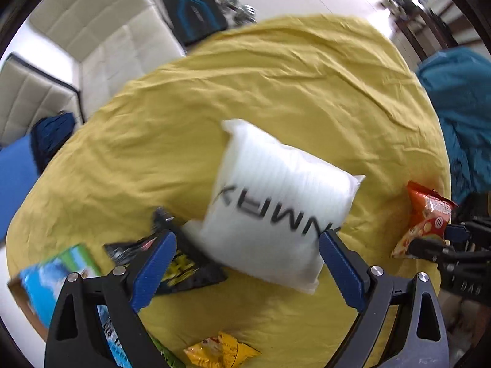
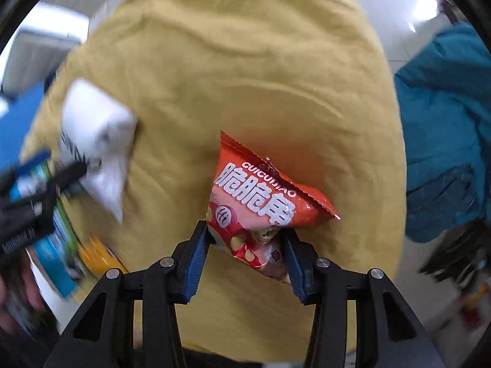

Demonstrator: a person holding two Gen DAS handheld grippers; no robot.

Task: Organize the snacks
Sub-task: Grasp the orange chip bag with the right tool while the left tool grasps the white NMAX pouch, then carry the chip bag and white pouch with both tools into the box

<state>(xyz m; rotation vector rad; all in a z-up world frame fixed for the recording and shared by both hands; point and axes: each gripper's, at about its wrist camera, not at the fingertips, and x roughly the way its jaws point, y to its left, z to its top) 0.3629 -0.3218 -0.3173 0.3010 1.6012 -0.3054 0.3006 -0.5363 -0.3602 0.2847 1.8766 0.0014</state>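
Note:
A white puffy packet [image 1: 276,205] with black letters sits between the fingers of my left gripper [image 1: 248,239], which is shut on its lower corners above the yellow cloth [image 1: 276,92]. In the right wrist view my right gripper [image 2: 247,236] is shut on the lower end of a red snack bag [image 2: 254,196] with white characters. The same red snack bag [image 1: 423,220] and the right gripper appear at the right edge of the left wrist view. The white packet [image 2: 95,141] shows blurred at the left of the right wrist view.
A black and yellow packet [image 1: 184,266], a blue and green box [image 1: 52,279] and a yellow packet [image 1: 221,351] lie near the cloth's front edge. A teal cloth [image 1: 460,116] hangs at the right. A white sofa [image 1: 76,46] stands behind.

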